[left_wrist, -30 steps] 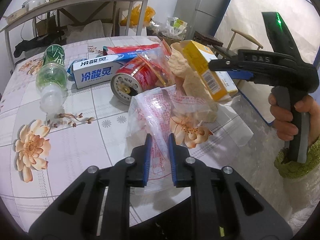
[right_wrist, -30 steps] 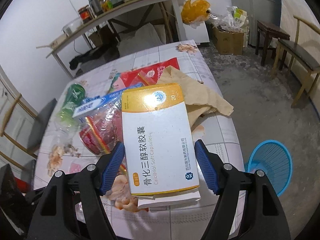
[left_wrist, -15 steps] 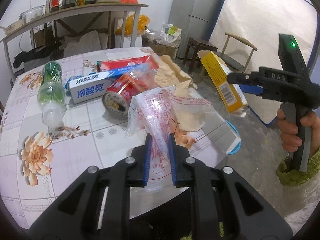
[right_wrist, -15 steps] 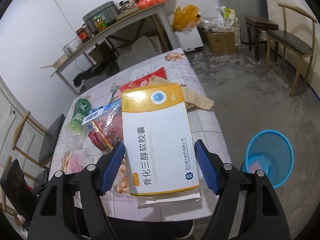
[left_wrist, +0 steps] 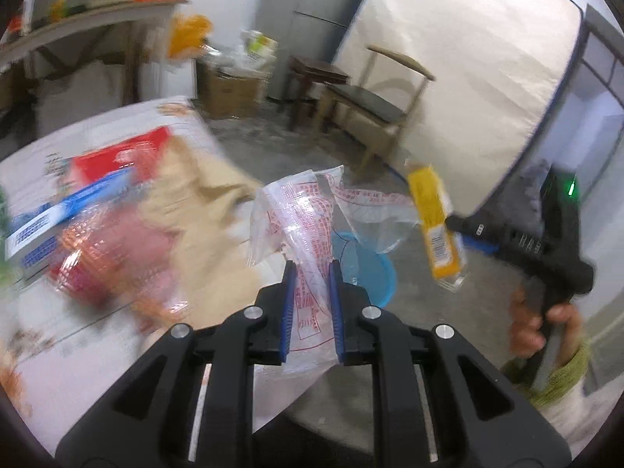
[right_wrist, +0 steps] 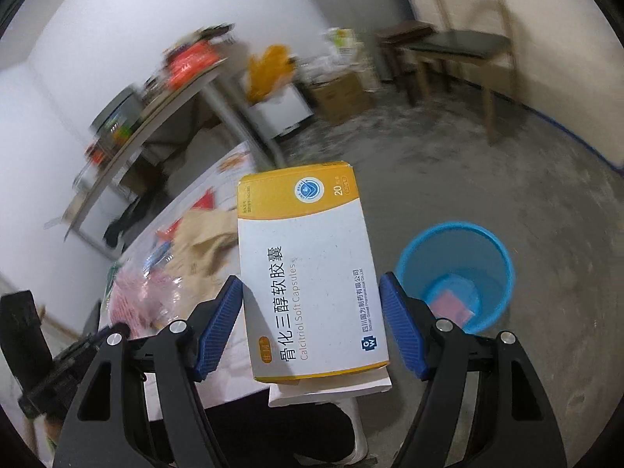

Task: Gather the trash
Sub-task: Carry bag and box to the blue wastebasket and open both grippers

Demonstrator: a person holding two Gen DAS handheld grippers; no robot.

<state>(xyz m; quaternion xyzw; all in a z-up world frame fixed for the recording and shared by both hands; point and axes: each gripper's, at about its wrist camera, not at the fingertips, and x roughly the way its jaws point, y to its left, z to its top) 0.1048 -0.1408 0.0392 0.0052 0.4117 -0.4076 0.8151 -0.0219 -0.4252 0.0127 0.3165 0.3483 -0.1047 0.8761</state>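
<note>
Trash is held in both grippers: one clear plastic bag printed with red writing, too small to be read, is clamped between the narrow-set pads of the left gripper, and one yellow-and-white medicine box is gripped by its sides in the widely spread right gripper. "Calcitriol Soft Capsules" and "20" are printed on the box. One blue bin is seen on the floor beside the table, with one pink scrap lying inside. Blurred litter is left on the table.

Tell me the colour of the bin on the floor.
The wastebasket is light blue, clearest in the right wrist view.
</note>
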